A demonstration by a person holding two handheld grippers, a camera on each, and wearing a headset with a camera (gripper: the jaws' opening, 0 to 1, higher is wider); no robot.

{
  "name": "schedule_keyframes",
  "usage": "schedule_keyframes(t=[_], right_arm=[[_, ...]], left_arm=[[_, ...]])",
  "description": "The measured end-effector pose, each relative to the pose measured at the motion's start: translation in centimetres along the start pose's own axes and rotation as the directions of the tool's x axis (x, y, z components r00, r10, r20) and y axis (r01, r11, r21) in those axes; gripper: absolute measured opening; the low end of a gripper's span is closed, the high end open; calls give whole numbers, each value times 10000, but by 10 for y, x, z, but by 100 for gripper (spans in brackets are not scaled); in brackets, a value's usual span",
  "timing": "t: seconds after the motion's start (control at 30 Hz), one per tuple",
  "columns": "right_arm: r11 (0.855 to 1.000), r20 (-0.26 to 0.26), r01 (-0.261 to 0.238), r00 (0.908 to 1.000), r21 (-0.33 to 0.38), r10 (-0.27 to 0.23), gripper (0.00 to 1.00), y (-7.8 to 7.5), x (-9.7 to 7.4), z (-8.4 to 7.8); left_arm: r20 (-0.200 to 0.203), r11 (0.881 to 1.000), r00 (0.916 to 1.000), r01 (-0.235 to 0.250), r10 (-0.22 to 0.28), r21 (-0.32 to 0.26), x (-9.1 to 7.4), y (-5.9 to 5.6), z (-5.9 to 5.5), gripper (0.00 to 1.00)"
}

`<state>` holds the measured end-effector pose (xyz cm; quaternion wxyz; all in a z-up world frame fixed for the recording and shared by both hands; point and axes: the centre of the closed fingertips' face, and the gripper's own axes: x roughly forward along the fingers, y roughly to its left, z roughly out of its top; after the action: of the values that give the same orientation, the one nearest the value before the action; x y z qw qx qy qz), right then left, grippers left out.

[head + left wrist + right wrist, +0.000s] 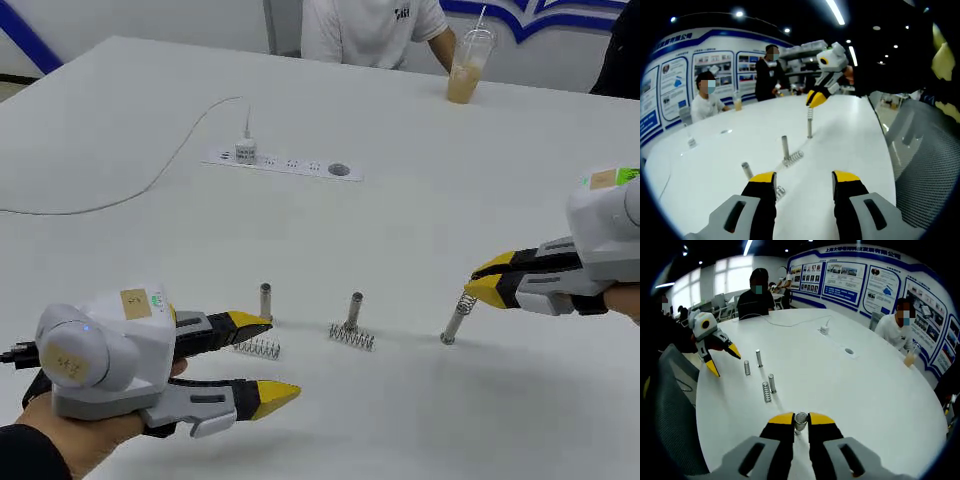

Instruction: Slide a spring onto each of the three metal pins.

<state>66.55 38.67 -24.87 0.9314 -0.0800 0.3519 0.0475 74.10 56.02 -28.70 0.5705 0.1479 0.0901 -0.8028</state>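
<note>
A broad white tabletop (400, 230) stands in a bright office with blue-framed wall posters (850, 287). The short middle steel pin (354, 310) stands upright with a loose wire spring (351, 337) lying at its base. Left of it stands the left pin (265, 300), with a second spring (258, 348) lying beside it. To the right, the right pin (455, 322) carries a third spring (466, 302) on its top, pinched by the right gripper (478, 285). The left gripper (283, 357) hovers to the left, jaws spread and empty. Beyond the middle pin are a white power strip (285, 163) and a plastic cup of iced drink (468, 68).

Opposed low gripper views — pins (785, 146) shared
</note>
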Motion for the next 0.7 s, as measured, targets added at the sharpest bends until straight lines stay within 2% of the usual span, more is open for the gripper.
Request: schedule_keyframes(t=[0.7], right_arm=[[9997, -362, -93, 9993, 230, 101, 11, 3, 19, -19]], left_arm=[[-23, 10000, 10000, 0, 0, -86, 0, 0, -3, 46]])
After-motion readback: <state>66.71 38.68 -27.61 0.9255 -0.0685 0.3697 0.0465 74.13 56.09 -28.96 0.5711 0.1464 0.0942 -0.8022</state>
